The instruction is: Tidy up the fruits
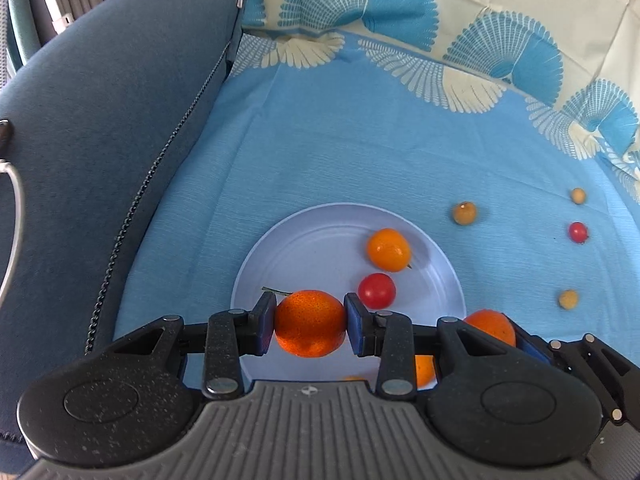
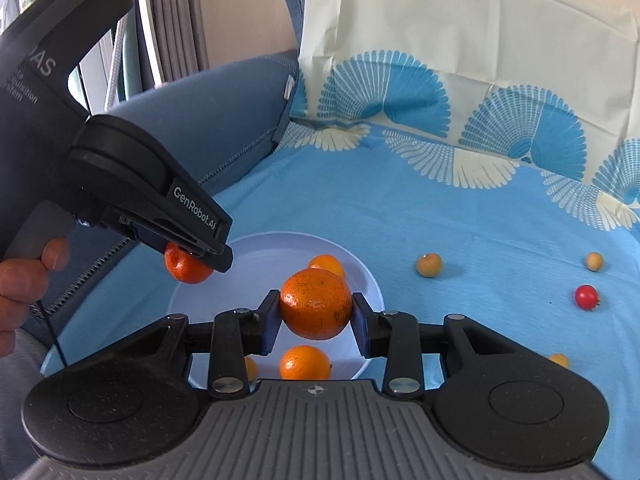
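My left gripper (image 1: 310, 322) is shut on an orange (image 1: 310, 329) above the pale blue plate (image 1: 280, 248). The left gripper (image 2: 196, 258) also shows in the right wrist view, holding that orange (image 2: 186, 269) over the plate's left rim. My right gripper (image 2: 316, 312) is shut on a larger orange (image 2: 315, 304) above the plate (image 2: 368, 280). The plate holds a small orange (image 1: 389, 250) and a red cherry tomato (image 1: 376, 290). Another orange (image 2: 305, 362) lies in the plate below my right gripper.
On the blue cloth (image 1: 340, 152) right of the plate lie a tan fruit (image 1: 464, 213), a second (image 1: 578, 195), a third (image 1: 568, 299) and a red tomato (image 1: 578, 232). A dark blue cushion (image 1: 100, 140) rises on the left.
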The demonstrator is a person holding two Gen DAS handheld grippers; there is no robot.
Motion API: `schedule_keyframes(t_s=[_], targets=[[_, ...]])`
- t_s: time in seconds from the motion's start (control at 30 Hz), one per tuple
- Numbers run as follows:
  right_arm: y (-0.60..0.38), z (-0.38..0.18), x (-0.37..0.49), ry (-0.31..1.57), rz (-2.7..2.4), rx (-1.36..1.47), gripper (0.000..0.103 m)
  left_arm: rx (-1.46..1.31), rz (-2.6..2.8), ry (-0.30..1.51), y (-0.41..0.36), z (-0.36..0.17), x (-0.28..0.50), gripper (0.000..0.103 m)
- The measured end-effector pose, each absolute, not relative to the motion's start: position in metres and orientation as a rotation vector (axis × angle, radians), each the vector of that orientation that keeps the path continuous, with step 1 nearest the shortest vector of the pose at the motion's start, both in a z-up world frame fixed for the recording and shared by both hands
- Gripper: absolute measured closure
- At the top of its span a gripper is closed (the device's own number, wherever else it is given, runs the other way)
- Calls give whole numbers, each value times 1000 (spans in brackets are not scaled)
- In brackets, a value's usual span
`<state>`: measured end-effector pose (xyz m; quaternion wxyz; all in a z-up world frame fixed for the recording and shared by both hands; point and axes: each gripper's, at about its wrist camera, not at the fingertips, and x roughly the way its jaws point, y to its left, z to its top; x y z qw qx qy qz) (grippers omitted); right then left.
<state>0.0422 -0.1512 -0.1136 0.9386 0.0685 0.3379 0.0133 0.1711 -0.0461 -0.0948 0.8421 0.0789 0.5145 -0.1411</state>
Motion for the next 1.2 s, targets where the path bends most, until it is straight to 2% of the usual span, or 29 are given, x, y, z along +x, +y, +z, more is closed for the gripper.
schedule_keyframes(t_s=[0.2,0.27,0.3,0.33,0.37,0.43,0.5,0.63,0.73,1.0,1.2], targets=[[-147,-126,59,725,58,109,64,200,-292,1110,-51,-113,186,61],[-144,-129,63,736,70,94,64,208,-306,1113,-51,-114,190,39],[-143,-129,64,742,78,88,64,203,-311,1101,-50,-113,190,15],[-142,-129,66,741,83,83,62,193,-309,1076,-48,-109,189,1],[-141,-128,66,735,85,76,59,181,-304,1043,-44,-104,186,1],[-139,-123,64,717,88,61,38,191,-302,1017,-43,-97,181,0],[-139,-117,58,705,74,53,24,209,-288,1023,-39,-91,174,0],[-143,-101,37,719,23,100,11,221,-274,996,-22,-74,144,0],[-147,-91,16,748,-14,167,5,233,-251,993,-6,-65,116,0],[-131,-62,-48,760,-77,237,1,190,-240,1046,33,-49,45,0],[-116,-38,-89,690,-102,211,1,194,-237,961,44,-27,6,0]])
